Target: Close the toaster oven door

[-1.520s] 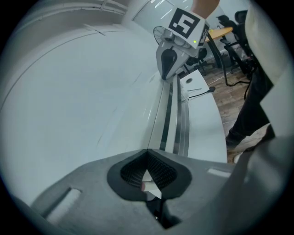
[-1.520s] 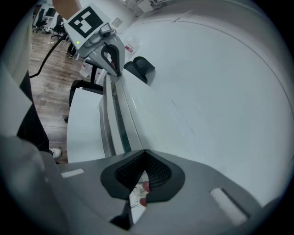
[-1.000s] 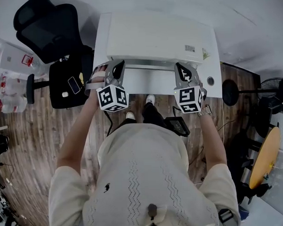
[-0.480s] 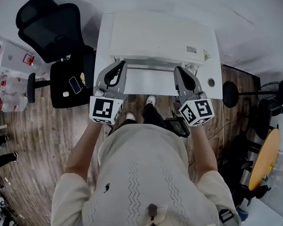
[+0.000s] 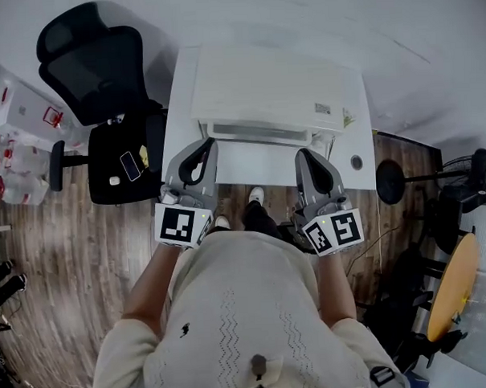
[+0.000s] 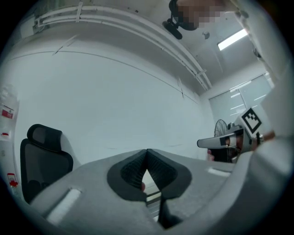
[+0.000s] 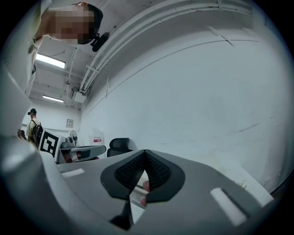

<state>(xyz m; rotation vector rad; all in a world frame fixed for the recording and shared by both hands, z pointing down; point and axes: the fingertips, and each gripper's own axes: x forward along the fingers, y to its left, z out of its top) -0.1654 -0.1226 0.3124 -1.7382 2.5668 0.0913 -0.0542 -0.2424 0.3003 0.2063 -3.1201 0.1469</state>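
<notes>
Left claw point(image 5: 204, 144) and right claw point(image 5: 304, 154), both pinched shut and empty, have pulled back from the toaster oven point(image 5: 274, 83), higher now.

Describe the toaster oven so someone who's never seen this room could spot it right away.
Find the white table beside the black office chair, in the middle of the head view. The toaster oven is the broad white box covering its far part, the only big thing on that table, with a small label near its right front corner.
</notes>
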